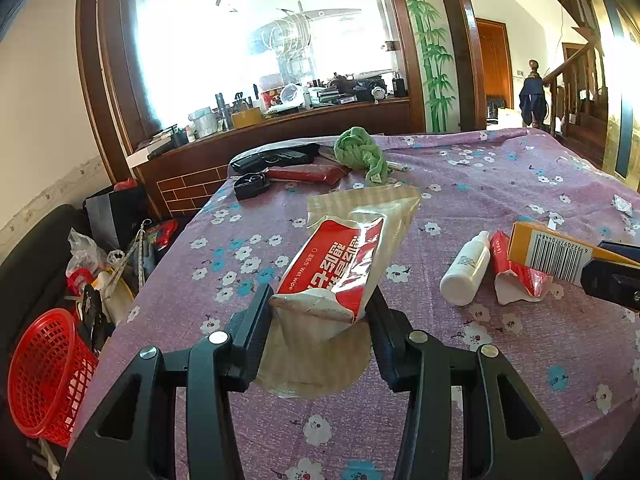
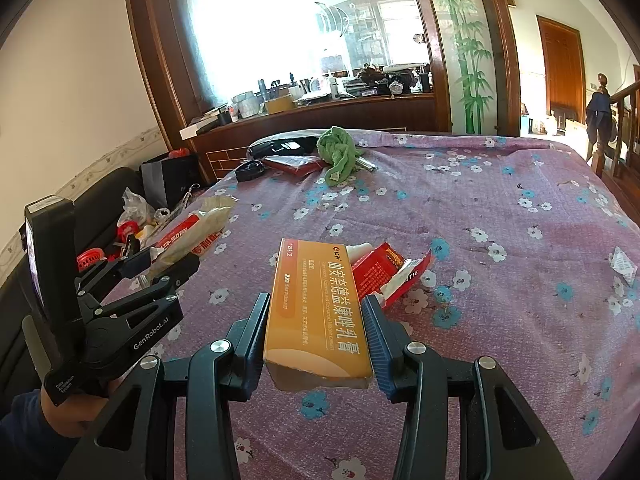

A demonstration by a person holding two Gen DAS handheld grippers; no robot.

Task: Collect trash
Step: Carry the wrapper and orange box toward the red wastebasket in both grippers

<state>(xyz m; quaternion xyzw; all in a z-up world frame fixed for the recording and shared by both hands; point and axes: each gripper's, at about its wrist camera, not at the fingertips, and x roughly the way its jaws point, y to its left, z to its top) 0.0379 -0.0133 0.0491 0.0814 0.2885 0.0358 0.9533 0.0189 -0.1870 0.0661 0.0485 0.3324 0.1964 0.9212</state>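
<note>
Floral tablecloth (image 2: 500,208): left gripper (image 1: 320,312) clamps the wet-wipe packet (image 1: 336,264) between its fingers; right gripper (image 2: 316,332) likewise clamps the orange carton (image 2: 316,308). Beyond the right fingers, a white bottle (image 1: 466,270), torn red wrapper (image 2: 390,274) and paper scrap (image 2: 624,266) remain uncollected; neither held item is binned yet.

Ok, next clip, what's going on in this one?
A person is clearing trash off a table with a flowered cloth, a handheld gripper in each hand. The left gripper is clamped on a wet wipe packet, the right gripper on an orange box. A white bottle, a torn red wrapper and a green cloth lie on the table. A red basket sits beside it on the left.
</note>
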